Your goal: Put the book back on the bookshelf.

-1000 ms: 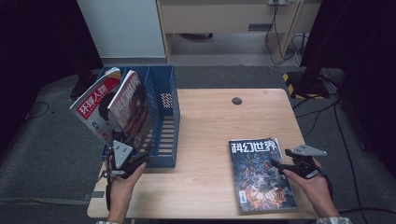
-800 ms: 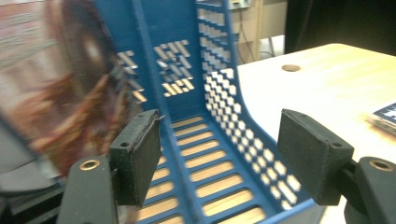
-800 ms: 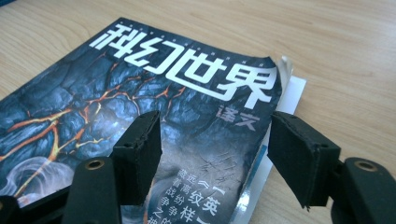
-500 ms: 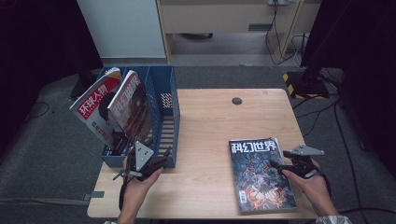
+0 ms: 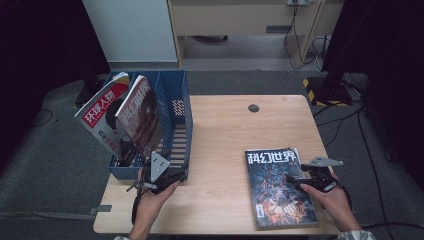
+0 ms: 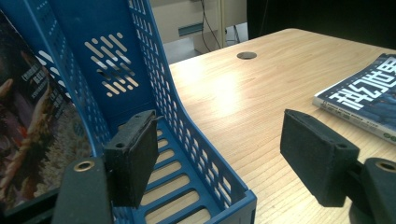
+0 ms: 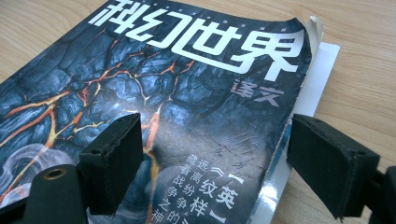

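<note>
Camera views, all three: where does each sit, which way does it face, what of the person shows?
High view: above the person's side, facing forward and down on the table; both forearms and hands show.
Left gripper view: rides the left gripper, facing the blue file rack; black fingers show.
Right gripper view: rides the right gripper, facing the magazine.
Shared: that magazine lies in all three.
</note>
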Motion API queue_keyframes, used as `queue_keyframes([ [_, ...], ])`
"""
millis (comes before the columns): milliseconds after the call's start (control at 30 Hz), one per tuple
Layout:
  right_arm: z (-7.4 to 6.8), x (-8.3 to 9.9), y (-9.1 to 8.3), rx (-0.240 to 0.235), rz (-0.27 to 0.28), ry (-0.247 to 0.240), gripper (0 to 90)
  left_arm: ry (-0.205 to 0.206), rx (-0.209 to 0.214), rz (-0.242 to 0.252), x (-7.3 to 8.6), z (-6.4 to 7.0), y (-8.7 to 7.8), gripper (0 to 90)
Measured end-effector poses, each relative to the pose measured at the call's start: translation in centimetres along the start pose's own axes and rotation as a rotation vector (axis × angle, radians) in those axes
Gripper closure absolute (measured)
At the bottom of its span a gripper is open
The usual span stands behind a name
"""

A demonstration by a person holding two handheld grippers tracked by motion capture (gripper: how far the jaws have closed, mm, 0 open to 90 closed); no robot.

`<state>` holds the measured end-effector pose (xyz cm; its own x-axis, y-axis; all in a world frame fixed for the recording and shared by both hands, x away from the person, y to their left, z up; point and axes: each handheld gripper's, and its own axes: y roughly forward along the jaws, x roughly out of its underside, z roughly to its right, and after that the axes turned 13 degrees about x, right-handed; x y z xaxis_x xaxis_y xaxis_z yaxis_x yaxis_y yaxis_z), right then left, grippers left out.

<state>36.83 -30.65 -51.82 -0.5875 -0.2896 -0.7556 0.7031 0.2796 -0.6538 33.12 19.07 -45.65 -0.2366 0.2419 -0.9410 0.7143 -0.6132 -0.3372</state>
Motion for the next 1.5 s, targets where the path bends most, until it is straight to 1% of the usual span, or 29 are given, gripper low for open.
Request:
queue_keyframes([
  [133,-0.1,0.1,0.0,-0.007,-0.008,-0.002,17.7,-0.002,0.004,-0.006,0.1,0.0,0.1,27.7],
  [300,-0.2,0.1,0.0,-0.006,-0.004,-0.006,17.7,-0.004,0.014,-0.007,0.1,0.0,0.3,27.2],
  [333,-0.2,0.1,0.0,-0.005,-0.003,-0.009,17.7,-0.005,0.022,-0.007,0.0,0.2,0.4,27.1],
  [400,-0.2,0.1,0.0,-0.003,-0.005,-0.012,17.8,0.011,0.034,-0.011,-0.2,0.4,0.5,26.9],
  [500,-0.3,0.1,0.0,0.0,-0.006,-0.012,17.8,0.0,0.044,-0.001,-0.4,0.7,0.7,26.7],
  [533,-0.4,0.1,0.0,0.0,-0.007,-0.011,17.8,0.001,0.061,-0.006,-0.6,1.0,1.0,26.7],
  [567,-0.4,0.1,-0.1,0.002,-0.007,-0.012,17.8,0.014,0.067,-0.013,-0.7,1.3,1.3,26.6],
  [633,-0.4,0.1,-0.1,0.003,-0.009,-0.018,17.8,0.018,0.074,-0.014,-0.8,1.5,1.5,26.5],
  [733,-0.5,0.1,-0.1,0.007,-0.013,-0.013,18.1,0.022,0.109,-0.02,-1.3,2.4,2.6,26.3],
  [800,-0.5,0.0,-0.2,0.01,-0.011,-0.02,18.6,0.026,0.12,-0.023,-1.4,2.8,3.2,26.3],
  [833,-0.5,0.0,-0.2,0.01,-0.011,-0.02,18.6,0.026,0.12,-0.023,-1.4,2.8,3.2,26.2],
  [867,-0.5,0.0,-0.2,0.011,-0.017,-0.015,19.5,0.026,0.136,-0.034,-1.6,3.3,4.0,26.2],
  [933,-0.5,0.0,-0.3,0.012,-0.023,-0.016,20.5,0.015,0.154,-0.036,-1.8,3.8,4.8,26.2],
  [967,-0.5,0.0,-0.3,0.012,-0.023,-0.016,20.5,0.015,0.154,-0.036,-1.8,3.8,4.8,26.2],
  [1000,-0.5,0.0,-0.4,0.013,-0.02,-0.02,21.6,0.023,0.173,-0.048,-1.9,4.5,5.8,26.1],
  [1033,-0.4,0.0,-0.4,0.013,-0.021,-0.024,22.1,0.023,0.173,-0.048,-1.9,4.5,5.8,26.0],
  [1067,-0.4,0.0,-0.5,0.015,-0.021,-0.025,22.4,0.04,0.183,-0.067,-1.9,5.0,6.8,25.9],
  [1100,-0.4,0.0,-0.5,0.014,-0.024,-0.025,22.6,0.04,0.183,-0.067,-1.9,5.0,6.8,25.9],
  [1133,-0.5,0.0,-0.5,0.016,-0.023,-0.026,23.0,0.049,0.192,-0.086,-1.9,5.6,8.0,25.7],
  [1167,-0.5,0.0,-0.5,0.016,-0.023,-0.026,23.0,0.049,0.192,-0.086,-1.9,5.6,8.0,25.6],
  [1200,-0.5,0.0,-0.6,0.023,-0.019,-0.034,24.5,0.053,0.203,-0.096,-1.8,5.9,8.7,25.5],
  [1233,-0.5,0.0,-0.6,0.023,-0.018,-0.042,25.1,0.053,0.203,-0.096,-1.8,5.9,8.7,25.4],
  [1267,-0.5,0.0,-0.7,0.026,-0.019,-0.039,25.6,0.045,0.215,-0.105,-1.8,6.3,9.6,25.3],
  [1333,-0.5,0.0,-0.7,0.028,-0.018,-0.041,26.1,0.046,0.221,-0.109,-1.7,6.5,9.9,25.2],
  [1367,-0.5,0.0,-0.7,0.029,-0.02,-0.035,27.4,0.03,0.223,-0.114,-1.7,6.7,10.8,25.1],
  [1400,-0.4,0.0,-0.7,0.028,-0.018,-0.04,28.0,0.03,0.223,-0.114,-1.7,6.7,10.8,25.1],
  [1433,-0.4,0.0,-0.7,0.029,-0.017,-0.039,28.6,0.013,0.237,-0.116,-1.7,6.9,11.5,25.1],
  [1467,-0.4,0.0,-0.8,0.028,-0.02,-0.037,29.3,0.007,0.239,-0.121,-1.6,7.1,12.0,25.0],
  [1500,-0.4,0.0,-0.8,0.028,-0.02,-0.037,29.3,0.007,0.239,-0.121,-1.6,7.1,12.0,25.0],
])
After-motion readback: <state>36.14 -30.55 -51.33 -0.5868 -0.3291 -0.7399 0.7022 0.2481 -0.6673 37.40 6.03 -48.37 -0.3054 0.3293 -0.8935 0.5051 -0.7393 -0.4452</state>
